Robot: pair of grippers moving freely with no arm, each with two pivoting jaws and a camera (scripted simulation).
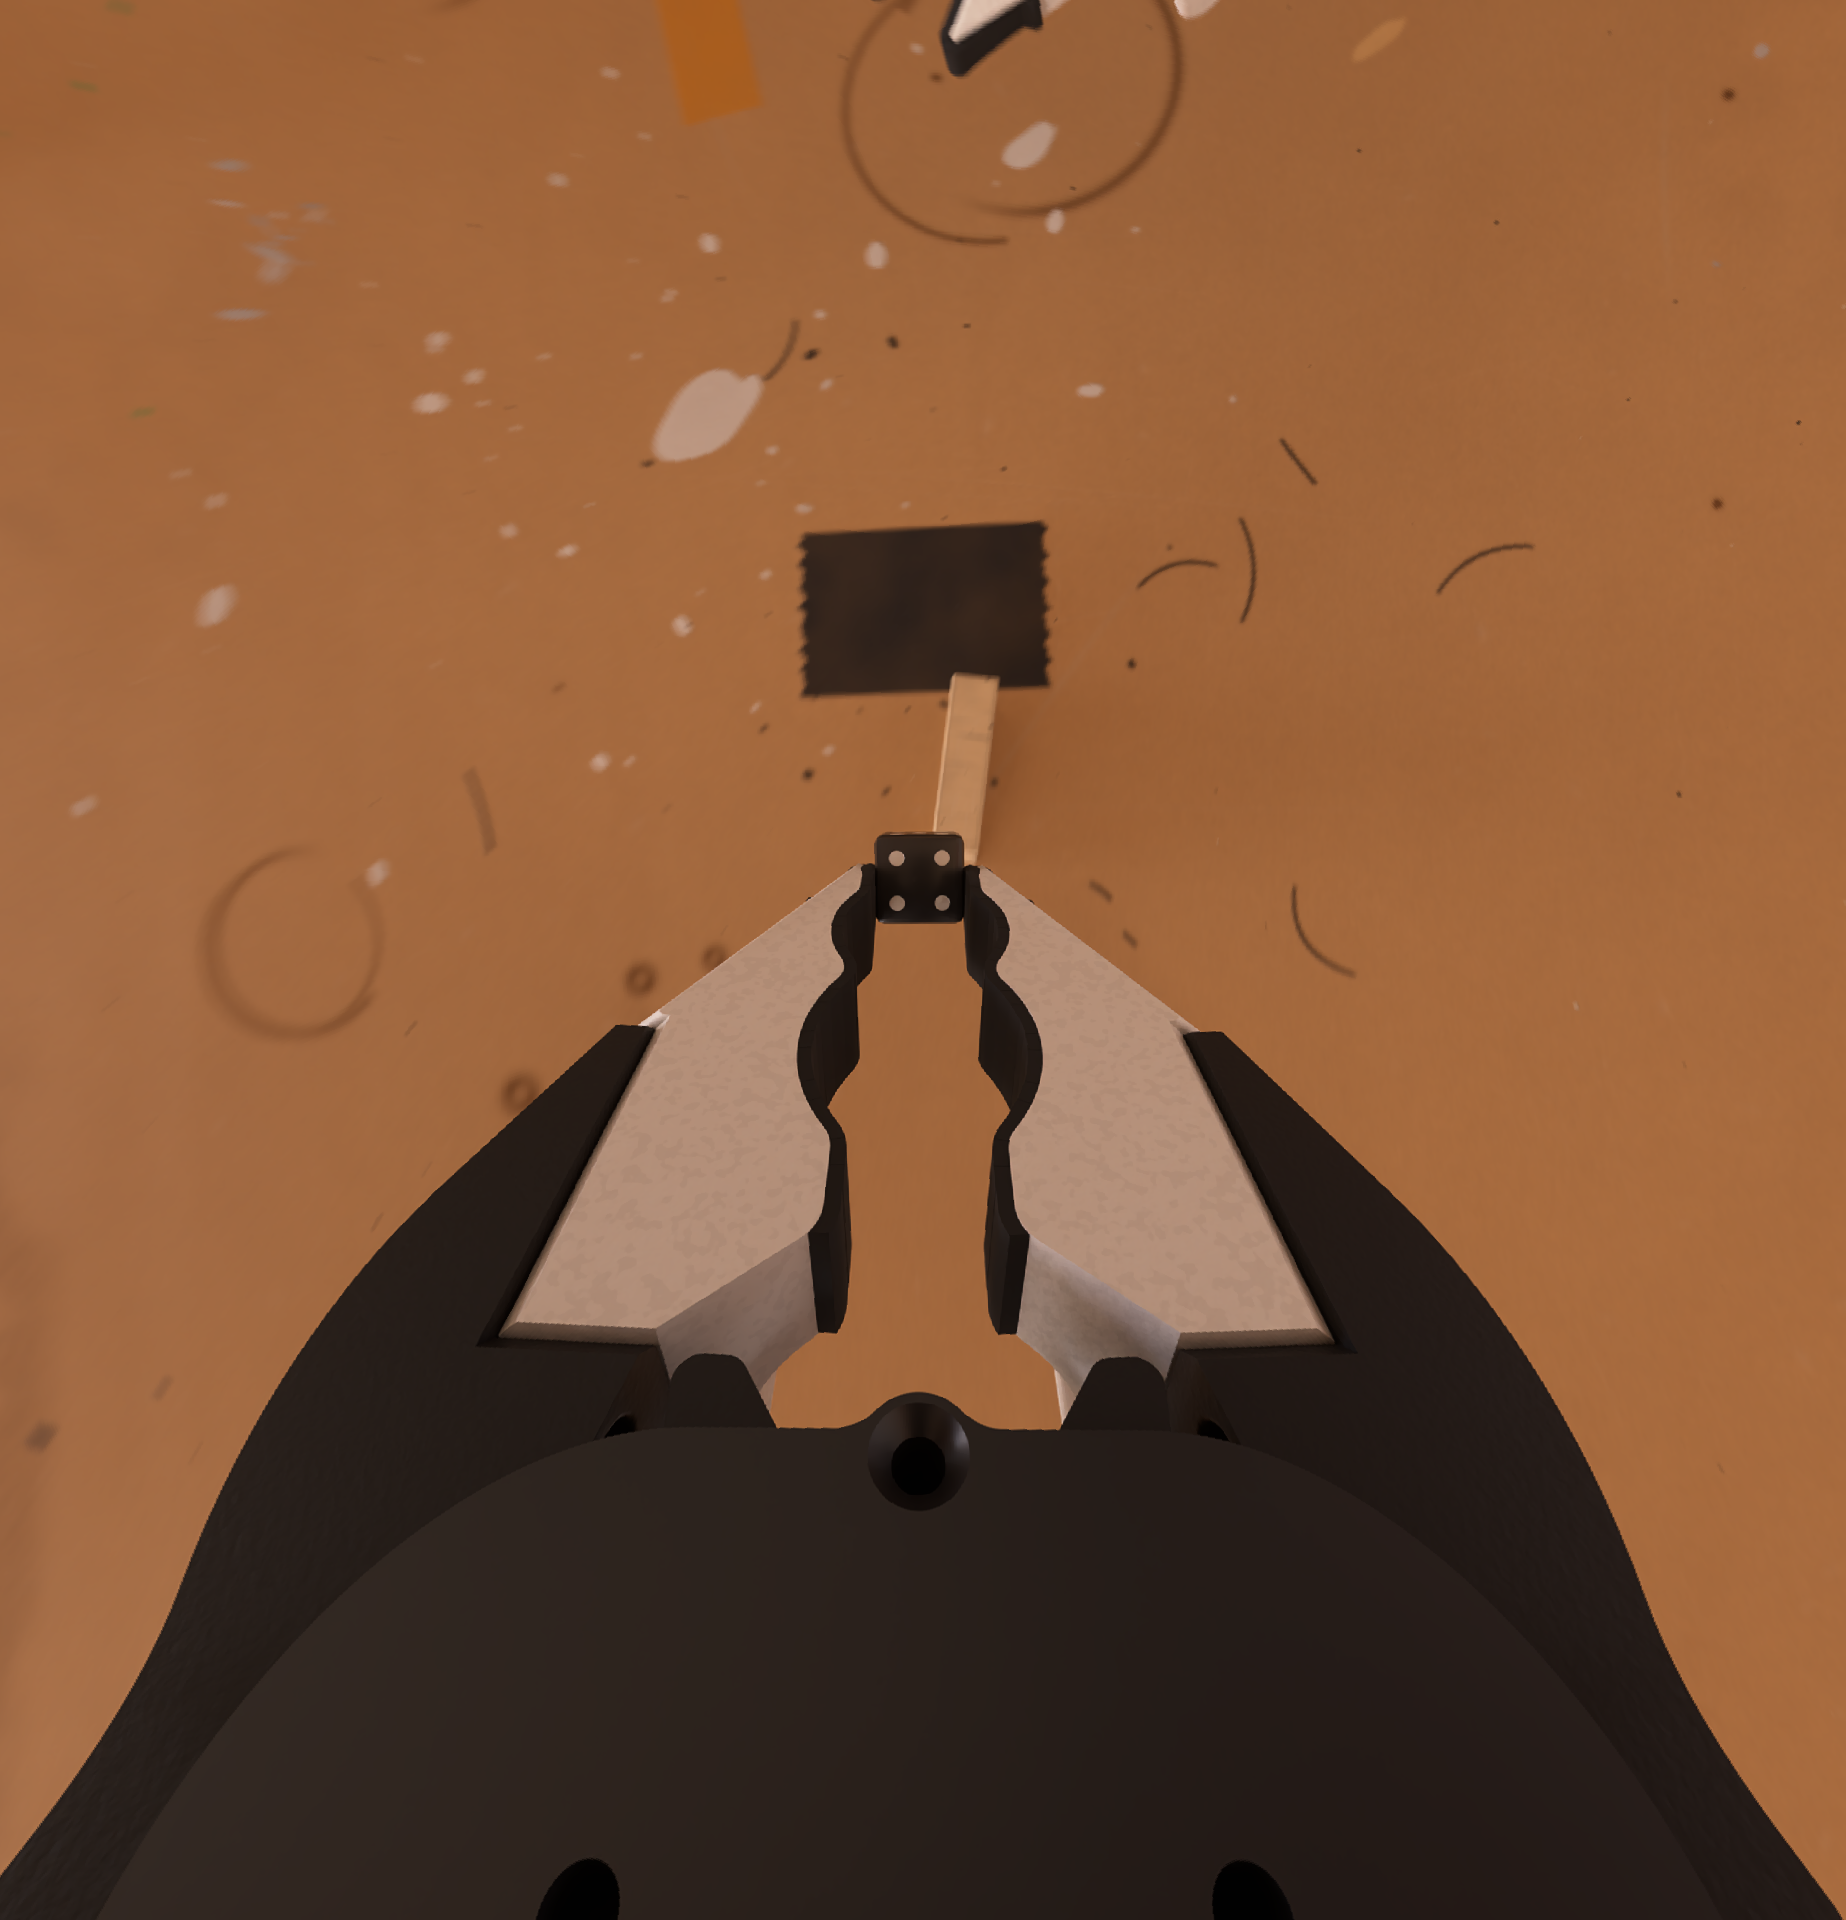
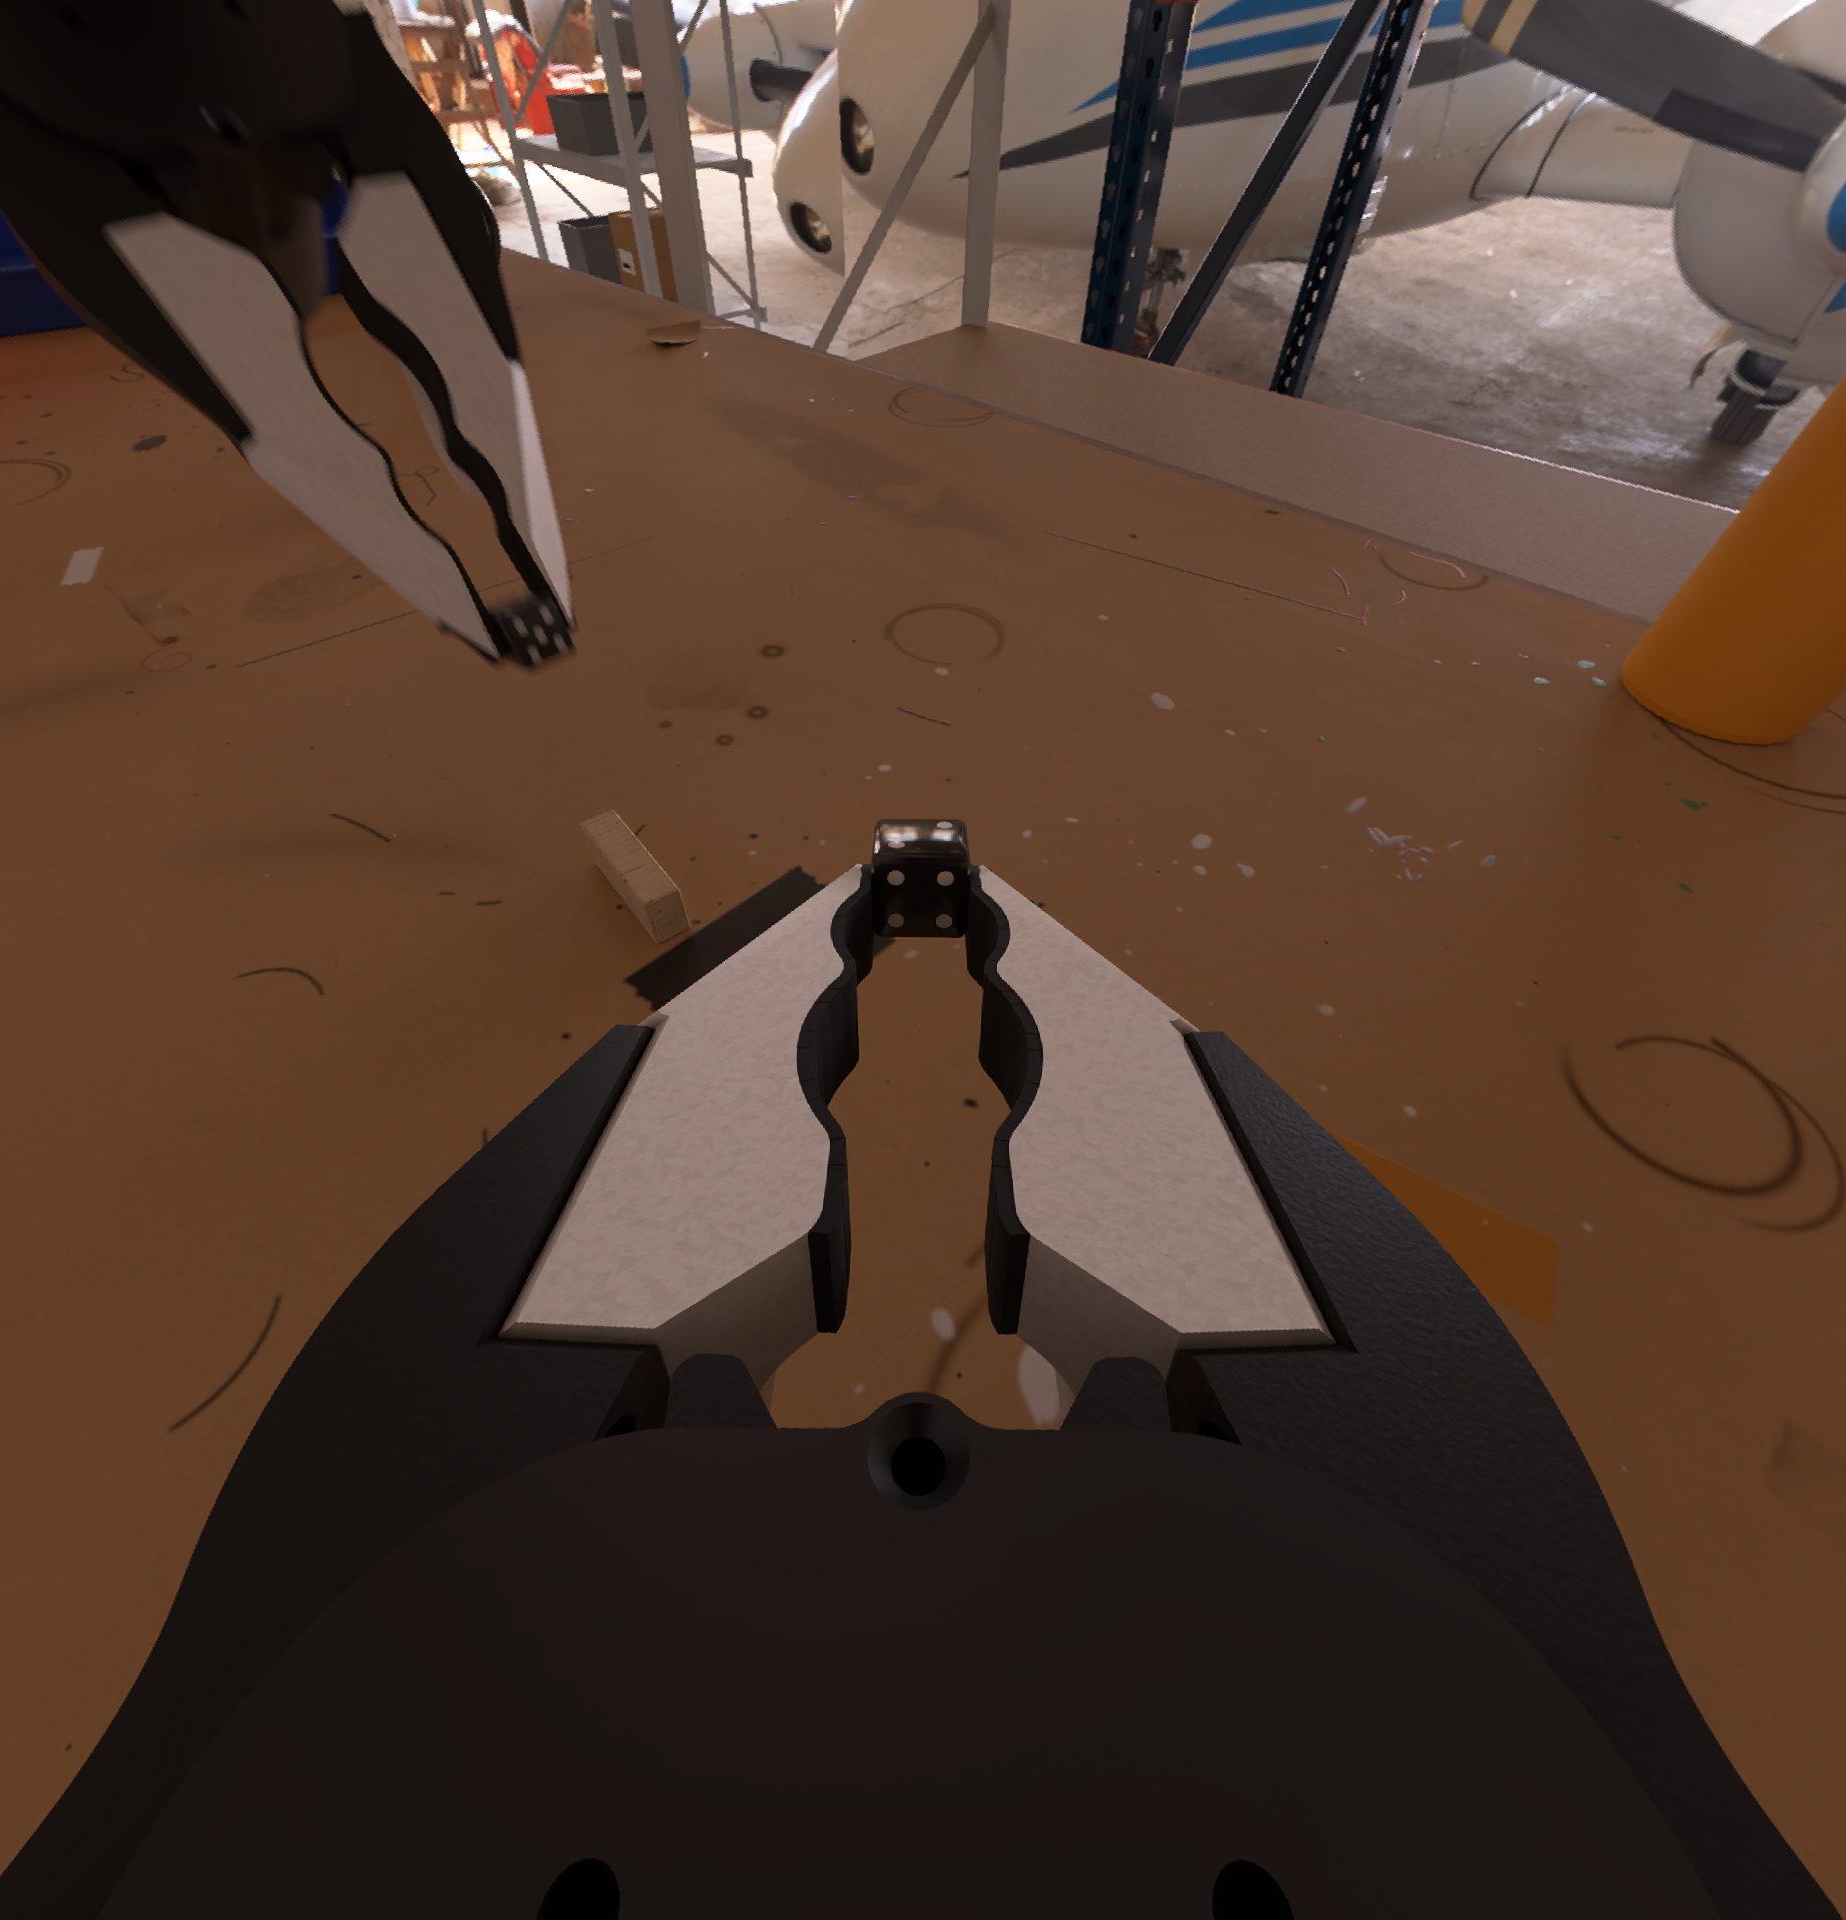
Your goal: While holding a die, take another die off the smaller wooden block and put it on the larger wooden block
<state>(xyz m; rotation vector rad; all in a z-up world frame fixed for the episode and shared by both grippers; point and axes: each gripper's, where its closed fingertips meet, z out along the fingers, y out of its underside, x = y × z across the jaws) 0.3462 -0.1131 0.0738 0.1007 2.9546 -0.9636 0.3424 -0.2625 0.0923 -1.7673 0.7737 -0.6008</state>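
My left gripper (image 1: 919,871) is shut on a black die with white pips (image 1: 919,883) and points down at the table from above. A pale wooden block (image 1: 967,750) lies on the table just beyond its tips, with nothing on it. My right gripper (image 2: 919,878) is shut on a second black die (image 2: 919,899), low over the table. In the right wrist view the left gripper (image 2: 529,629) hangs at the upper left with its die (image 2: 534,627), and the same block (image 2: 636,871) lies to the left of my right fingers. Only one block shows.
A black tape patch (image 1: 924,608) lies beside the block, and also shows in the right wrist view (image 2: 732,925). A yellow post (image 2: 1771,582) stands at the right. Orange tape (image 2: 1459,1236) lies on the brown, paint-speckled table (image 2: 1210,727). The table's far edge (image 2: 1314,436) runs before shelving.
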